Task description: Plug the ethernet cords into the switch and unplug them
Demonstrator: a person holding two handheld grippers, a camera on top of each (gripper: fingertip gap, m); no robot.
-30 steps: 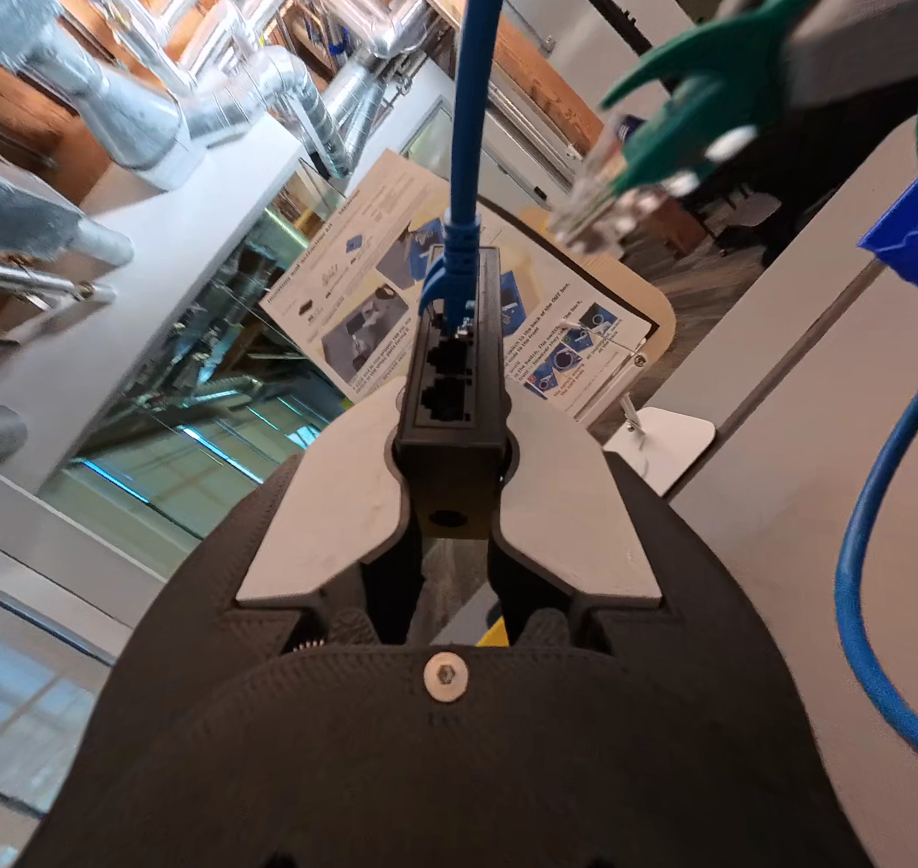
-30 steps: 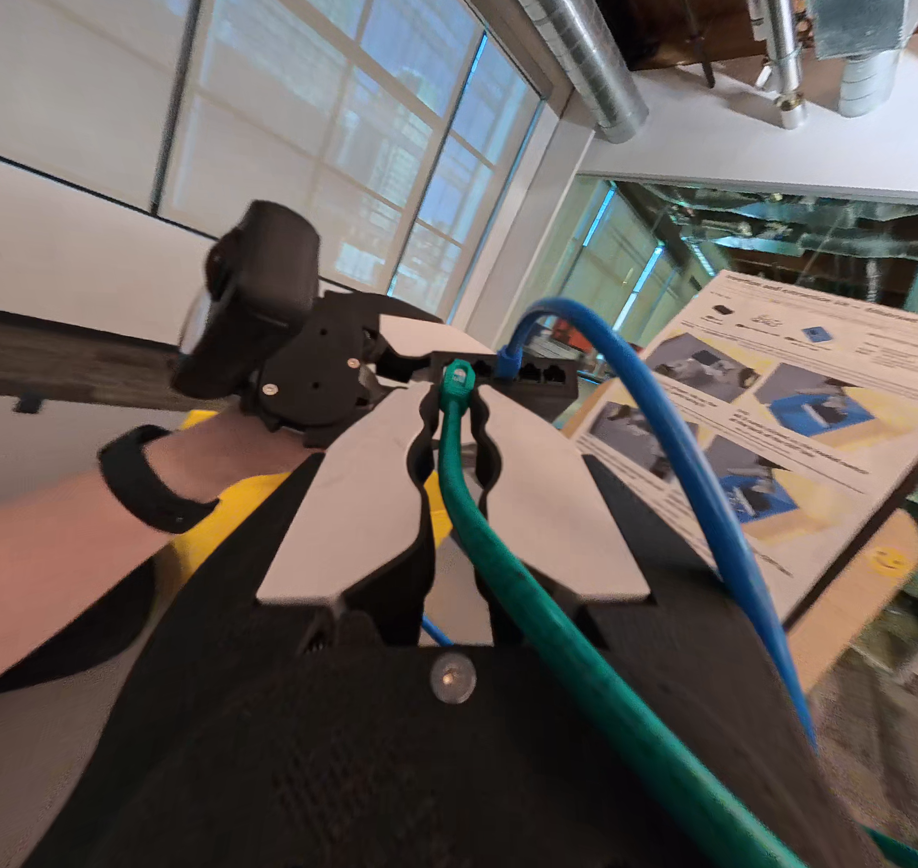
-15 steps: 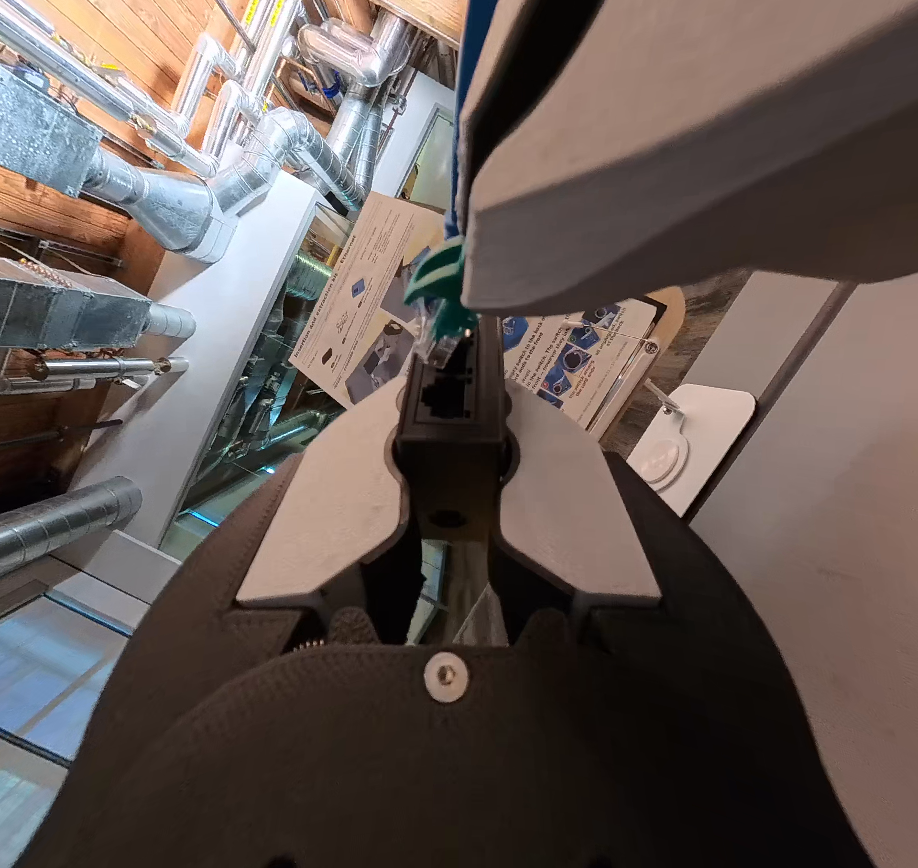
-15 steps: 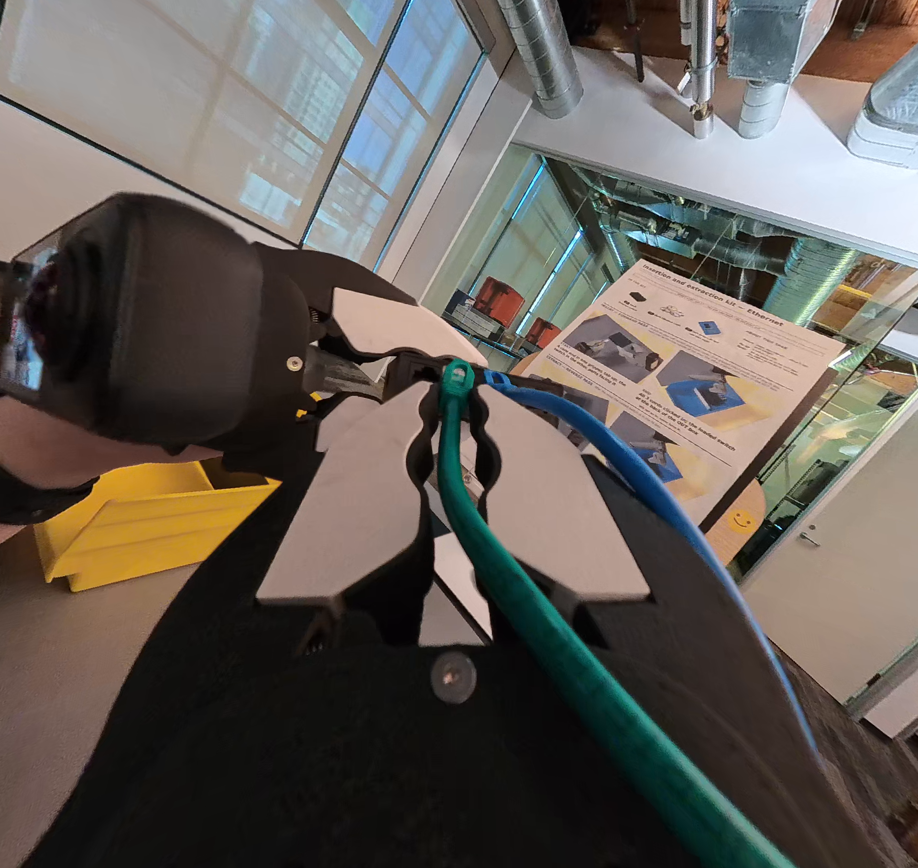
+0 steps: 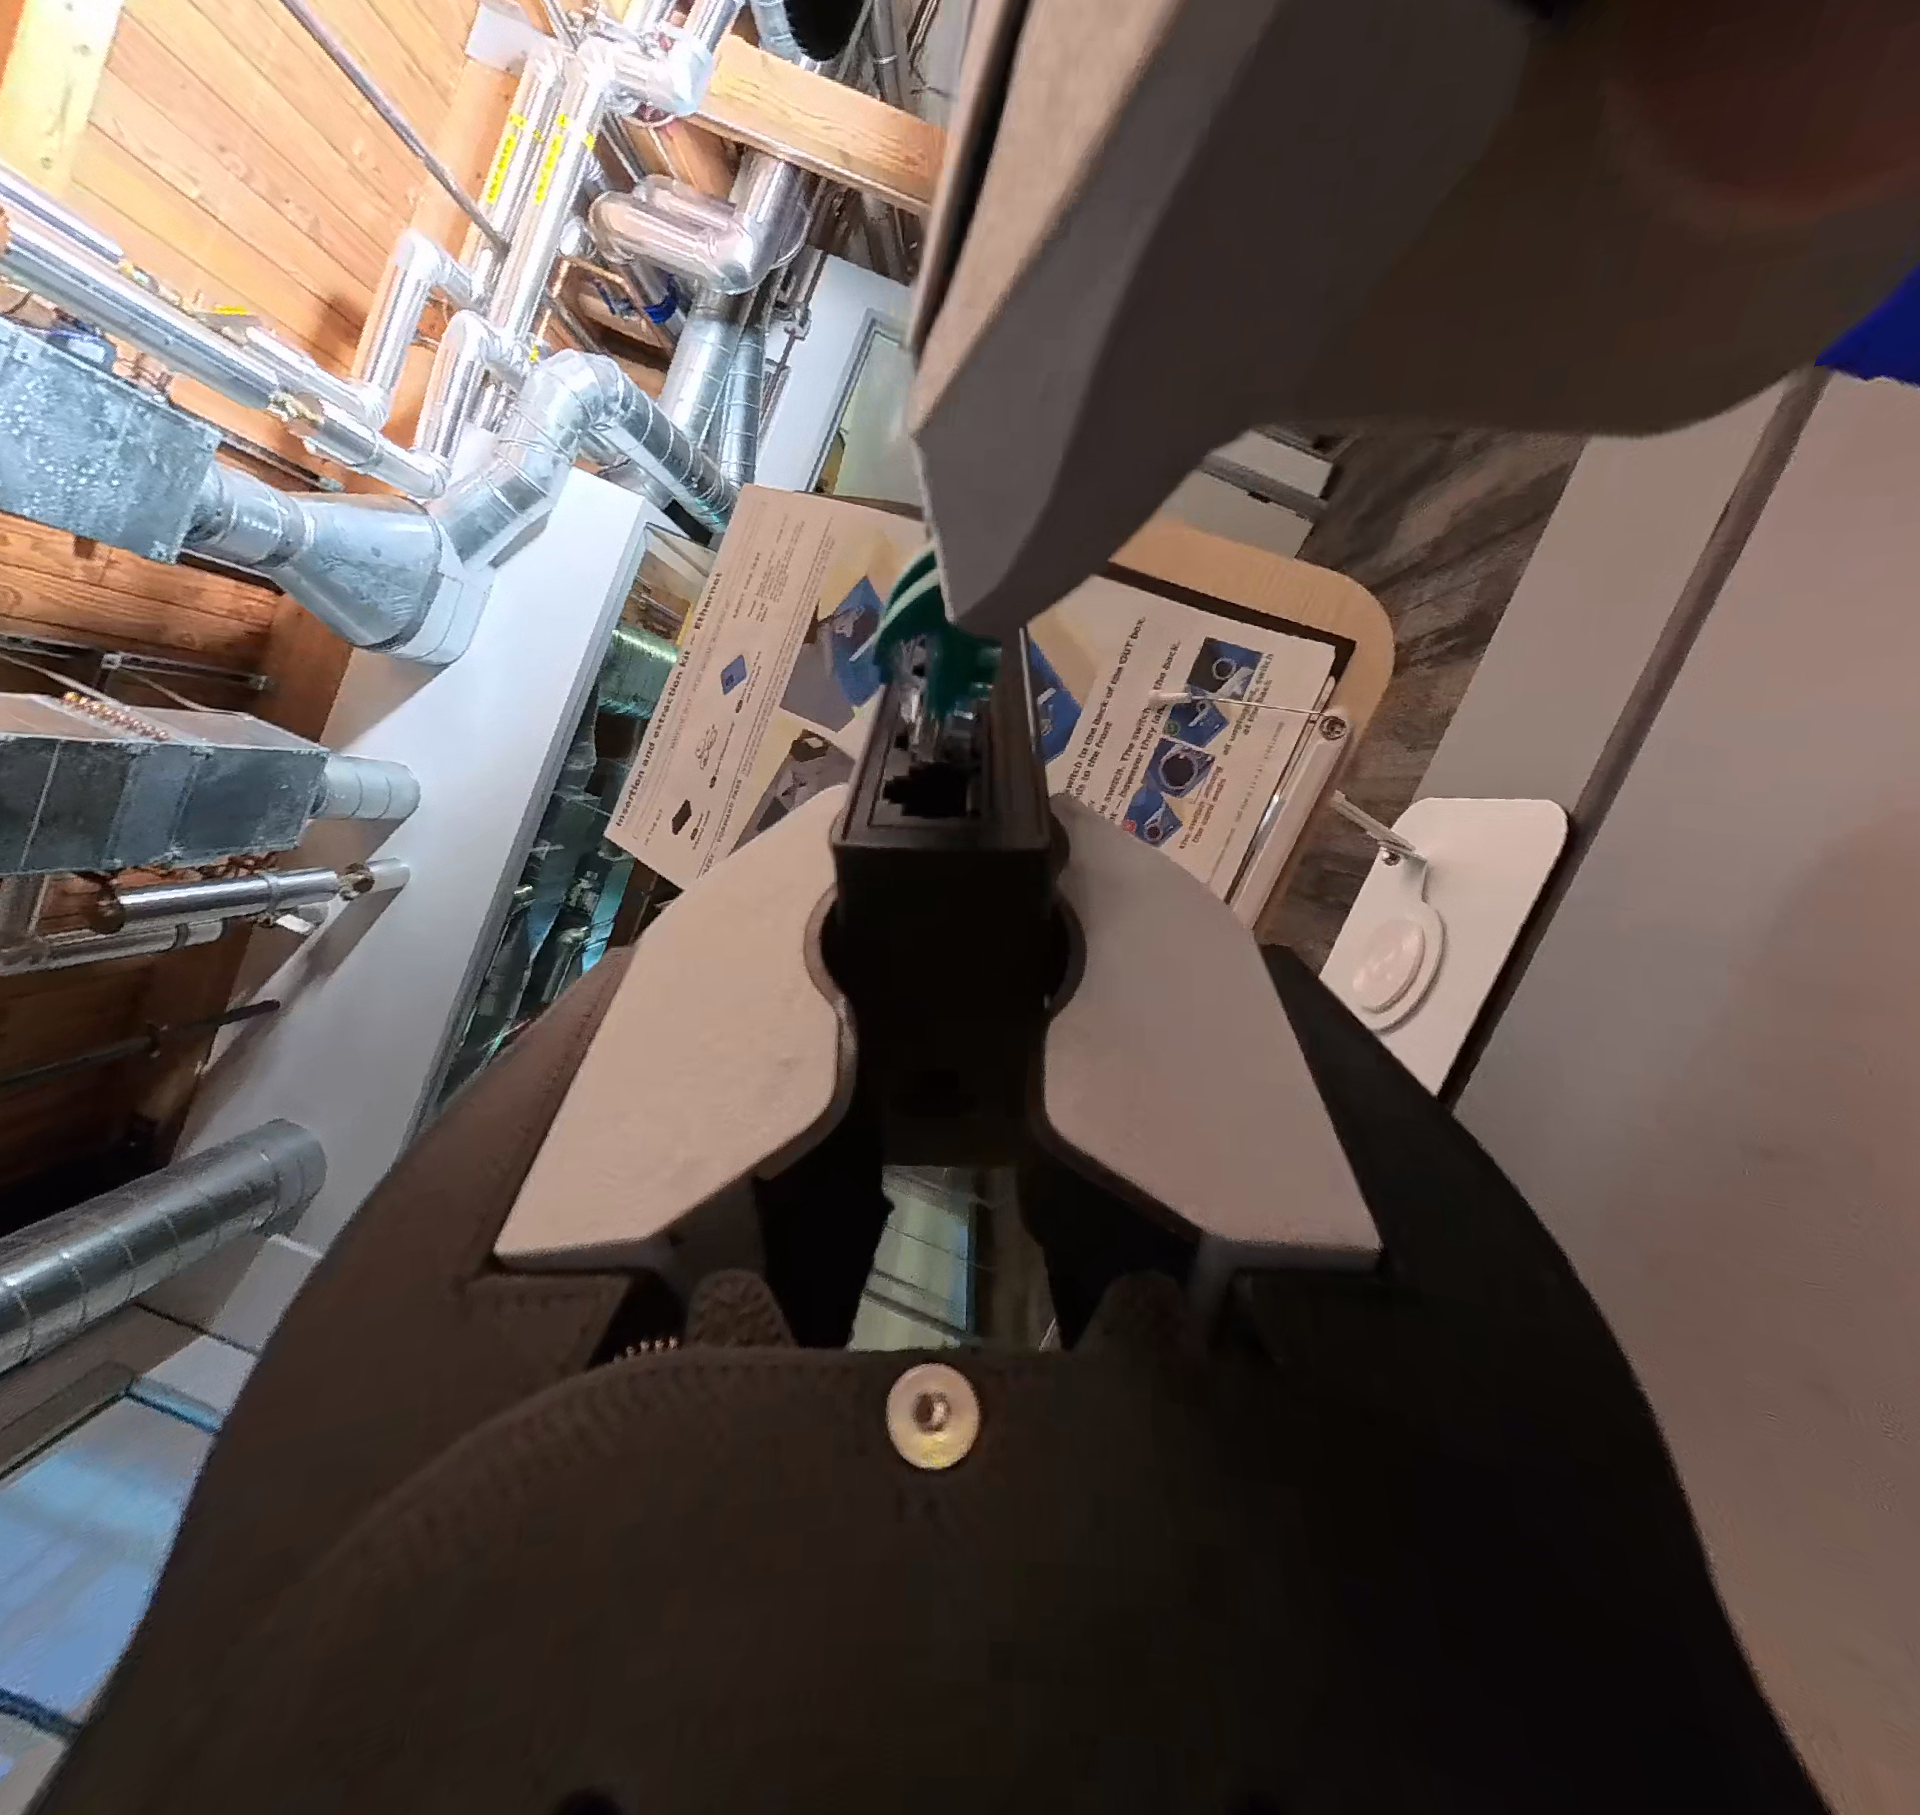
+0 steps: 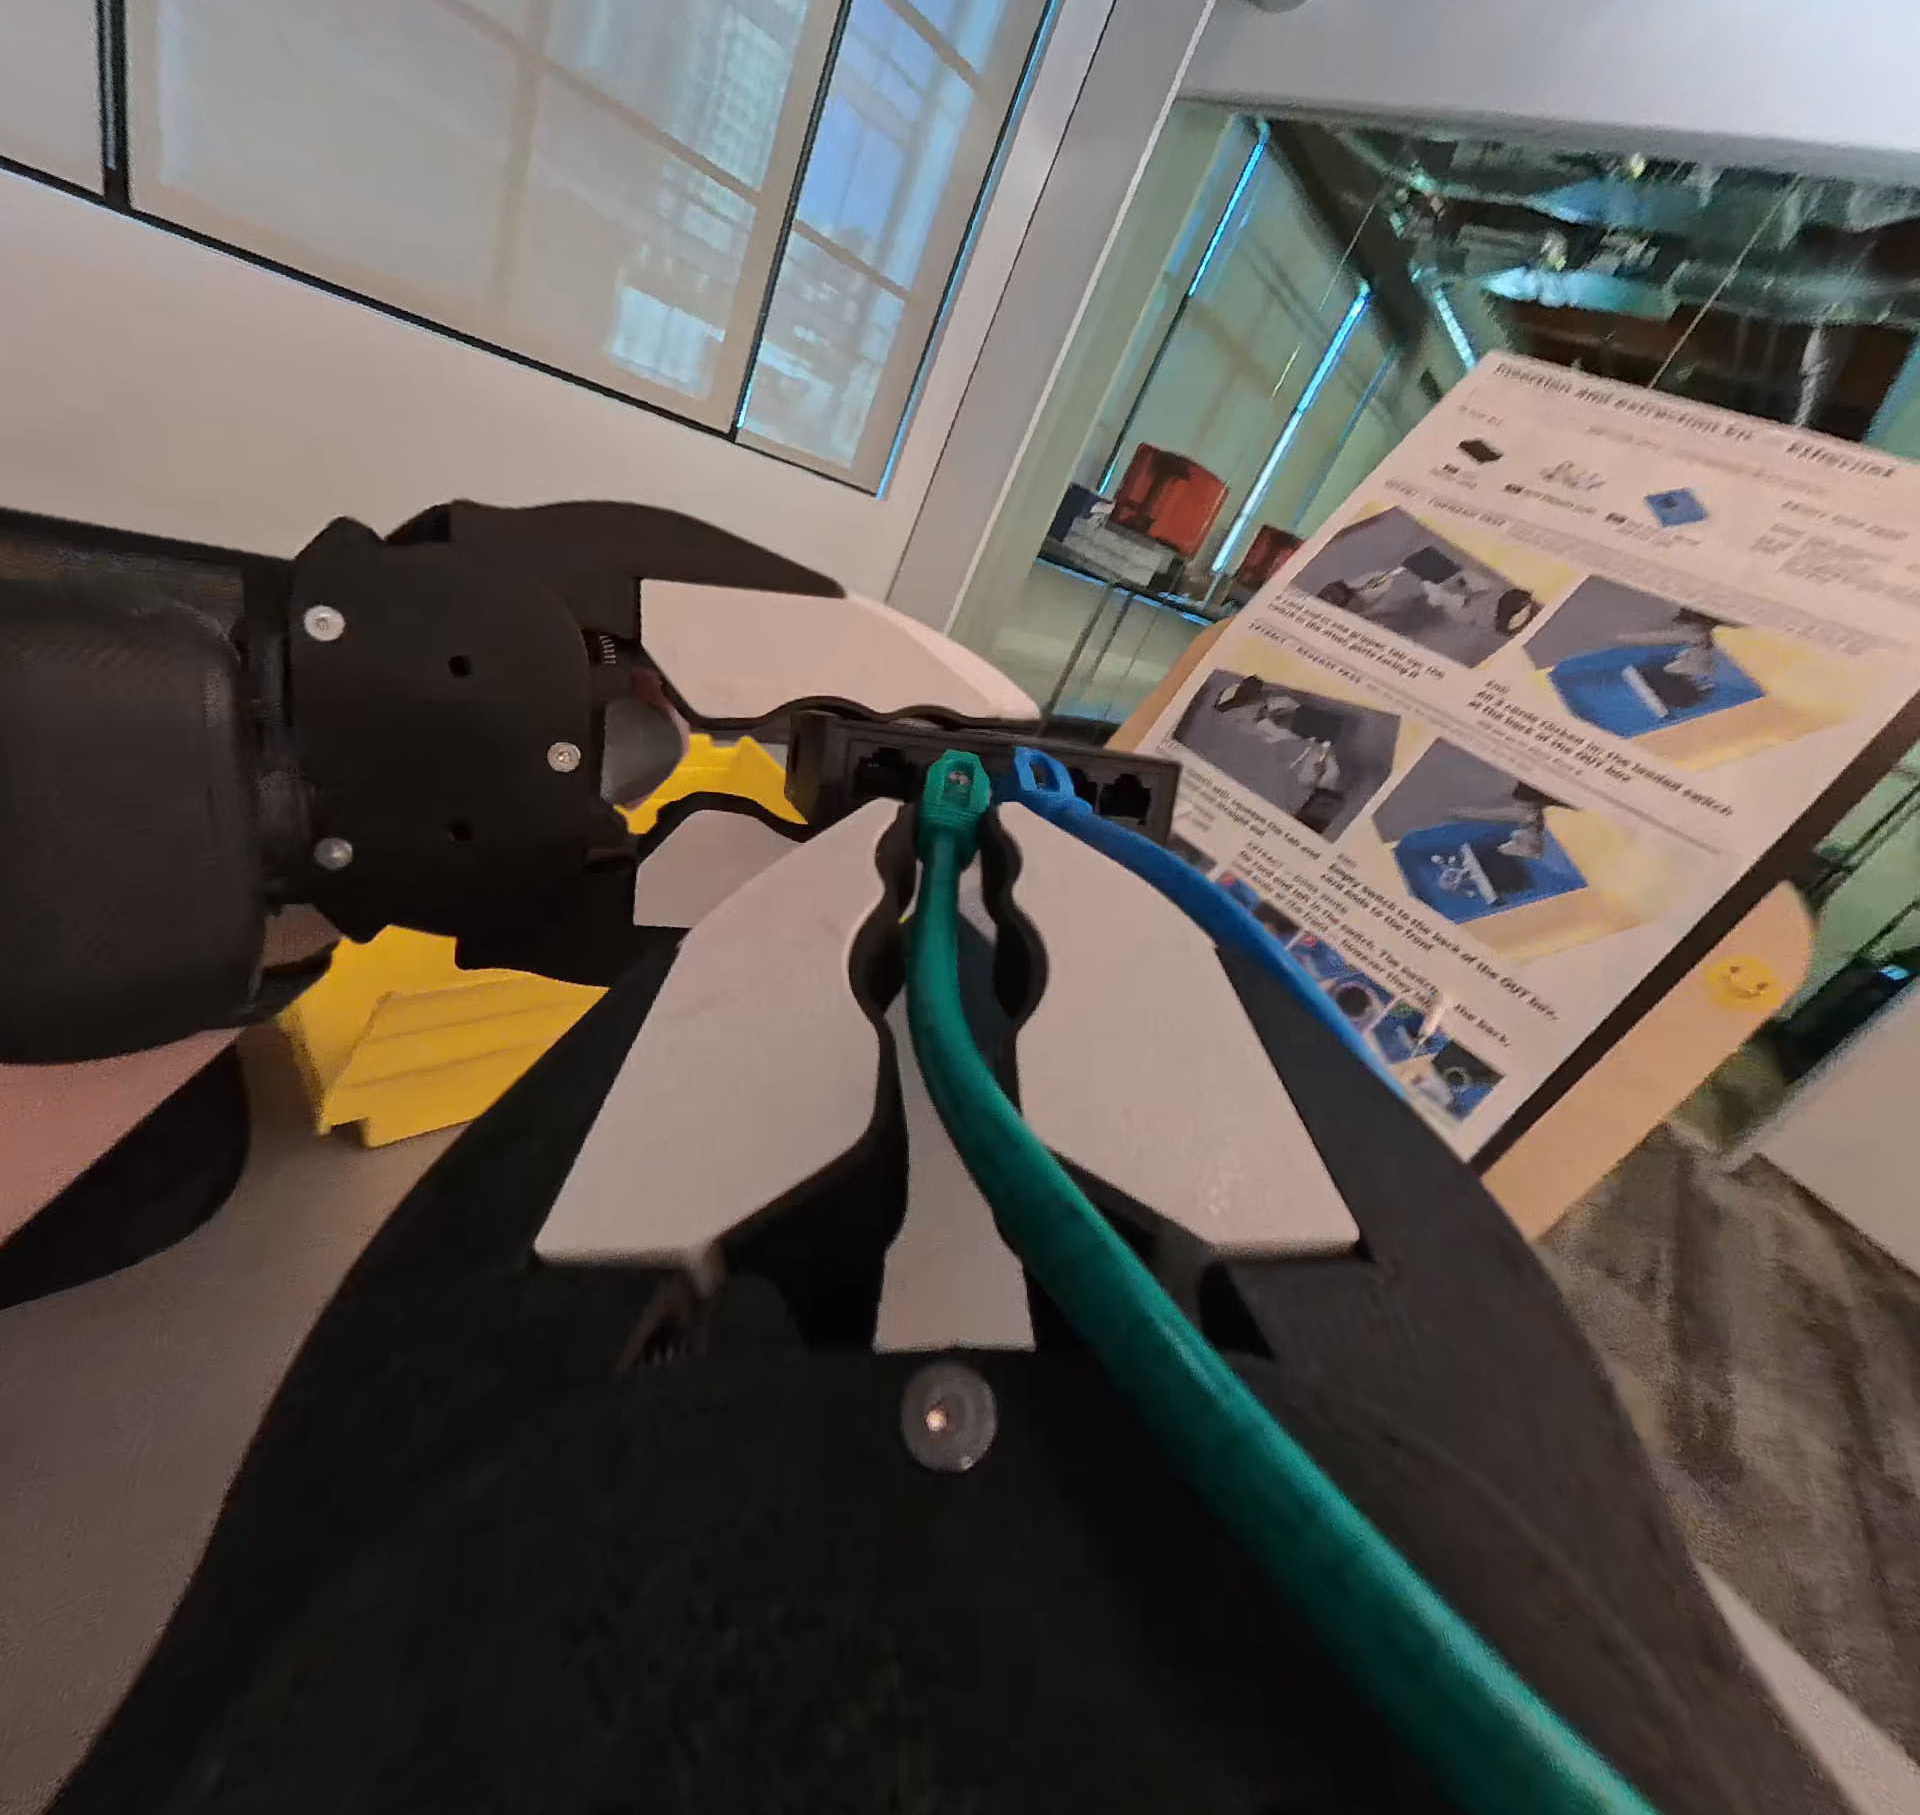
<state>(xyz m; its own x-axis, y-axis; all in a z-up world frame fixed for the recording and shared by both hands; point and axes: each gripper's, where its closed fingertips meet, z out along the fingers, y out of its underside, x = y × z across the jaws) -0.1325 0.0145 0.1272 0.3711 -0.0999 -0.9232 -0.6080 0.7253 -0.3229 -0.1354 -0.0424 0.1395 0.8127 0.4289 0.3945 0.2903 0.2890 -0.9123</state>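
Note:
My left gripper (image 5: 940,918) is shut on the black ethernet switch (image 5: 940,830) and holds it in the air, ports facing the right gripper. My right gripper (image 6: 945,856) is shut on the green ethernet cord (image 6: 1039,1173) just behind its plug. The green plug (image 6: 951,794) sits at a port of the switch (image 6: 1132,789), next to the blue cord (image 6: 1164,882), which is plugged in. In the left wrist view the green plug (image 5: 935,669) meets the switch under the right gripper's grey finger (image 5: 1195,259). The left gripper also shows at the left of the right wrist view (image 6: 727,778).
A yellow bin (image 6: 436,1027) sits on the grey table (image 6: 156,1402) behind the left gripper. An instruction poster on a wooden stand (image 6: 1558,778) is to the right. A white stand base (image 5: 1444,924) rests on the table. The gap from one gripper's tips to the other's is roughly 6 cm.
The right gripper has brought the green plug up to the switch, beside the blue plug. The left gripper has kept hold of the switch.

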